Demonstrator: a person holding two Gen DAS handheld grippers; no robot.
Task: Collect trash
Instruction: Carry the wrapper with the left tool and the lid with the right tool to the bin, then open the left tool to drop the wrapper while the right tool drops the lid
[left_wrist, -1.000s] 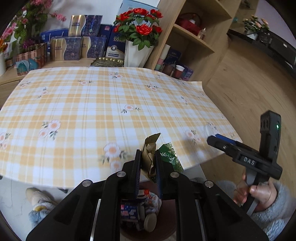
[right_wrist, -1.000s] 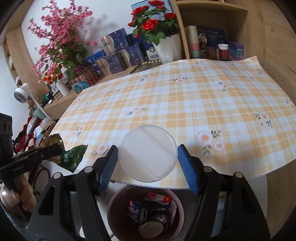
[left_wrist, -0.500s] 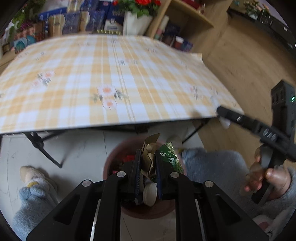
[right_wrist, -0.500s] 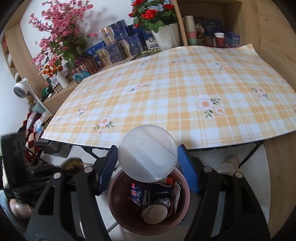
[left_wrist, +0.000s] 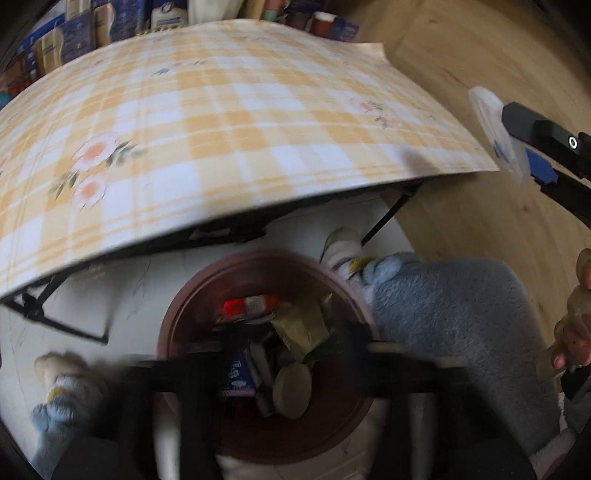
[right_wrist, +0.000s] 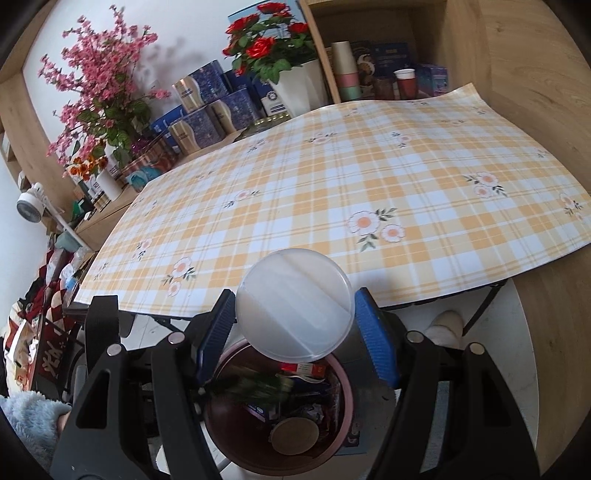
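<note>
right gripper (right_wrist: 295, 325) pinches lid (right_wrist: 293, 304) above bin (right_wrist: 343, 417) | left gripper (too blurred, cannot tell its state) | risk: lid released crooked rolls past rim

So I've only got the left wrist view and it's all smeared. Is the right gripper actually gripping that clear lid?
Observer: Yes. The right wrist view shows the right gripper with both blue pads pressed on the round translucent lid.
Operator: Is it over the bin?
Observer: From there the lid overlaps the far rim of the brown bin. I can't judge its height above it.
Operator: What's in the bin on the left?
Observer: A blurred green streak, too smeared to identify.
</note>
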